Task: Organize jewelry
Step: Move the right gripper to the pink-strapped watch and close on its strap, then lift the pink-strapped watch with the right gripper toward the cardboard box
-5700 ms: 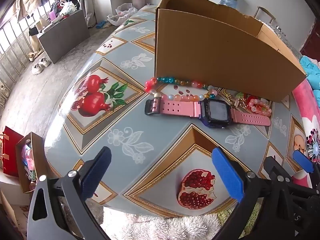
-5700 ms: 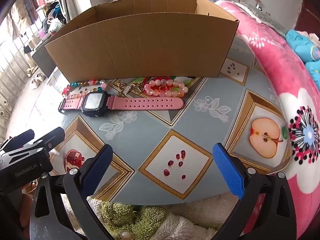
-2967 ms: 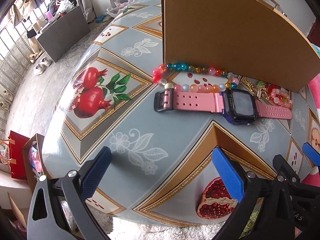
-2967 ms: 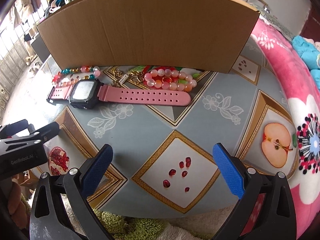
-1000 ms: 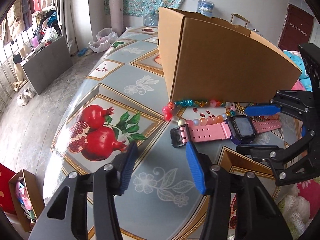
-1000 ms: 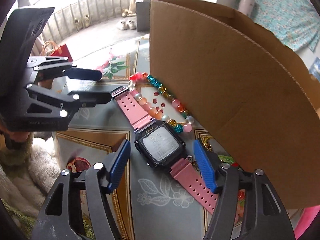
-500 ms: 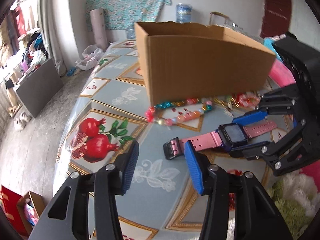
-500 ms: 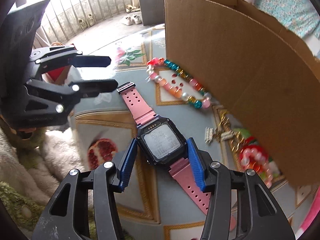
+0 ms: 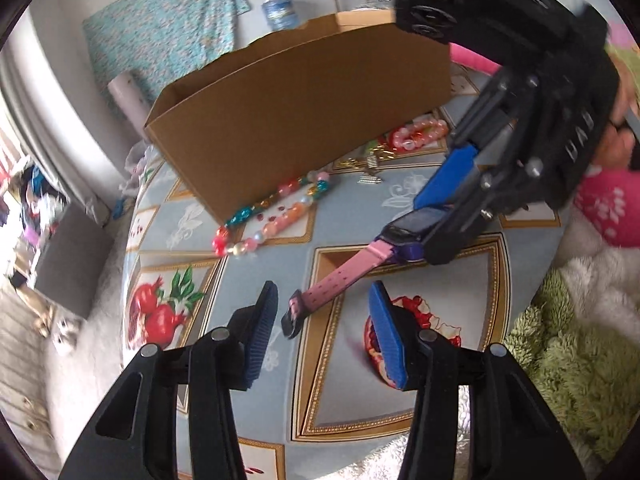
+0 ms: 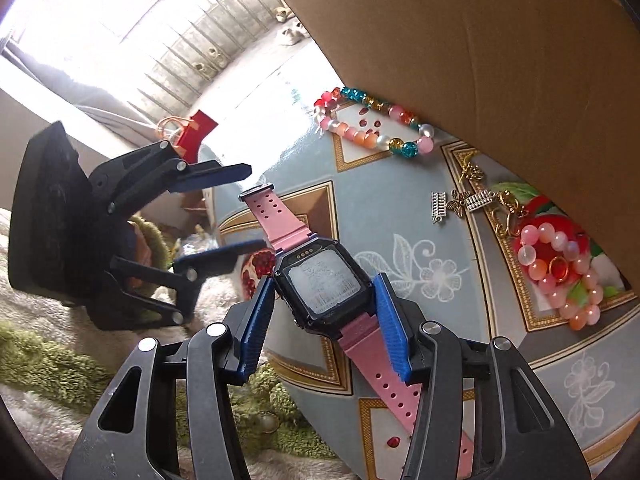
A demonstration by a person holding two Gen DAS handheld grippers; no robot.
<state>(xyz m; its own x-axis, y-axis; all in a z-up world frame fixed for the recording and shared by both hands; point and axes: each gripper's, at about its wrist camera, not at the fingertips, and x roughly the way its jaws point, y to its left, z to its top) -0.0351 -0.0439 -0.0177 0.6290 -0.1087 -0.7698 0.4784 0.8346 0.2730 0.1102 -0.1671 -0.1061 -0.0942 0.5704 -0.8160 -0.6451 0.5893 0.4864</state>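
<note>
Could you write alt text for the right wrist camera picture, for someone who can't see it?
The right tool clamps a pink watch by its dark case above a patterned table. The left tool flanks the strap's buckle end; bead bracelets lie beside a cardboard box.

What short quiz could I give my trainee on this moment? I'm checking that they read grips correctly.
1. True or false: the right gripper clamps the pink watch by its case.
2. The watch's buckle end is: A) between the left gripper's fingers, untouched; B) flat on the floor; C) under a bracelet.
3. How many bead bracelets lie beside the cardboard box?

Key:
1. True; its jaws have just been closing onto the case.
2. A.
3. Two: the multicolour bracelet and the pink bracelet.
</note>
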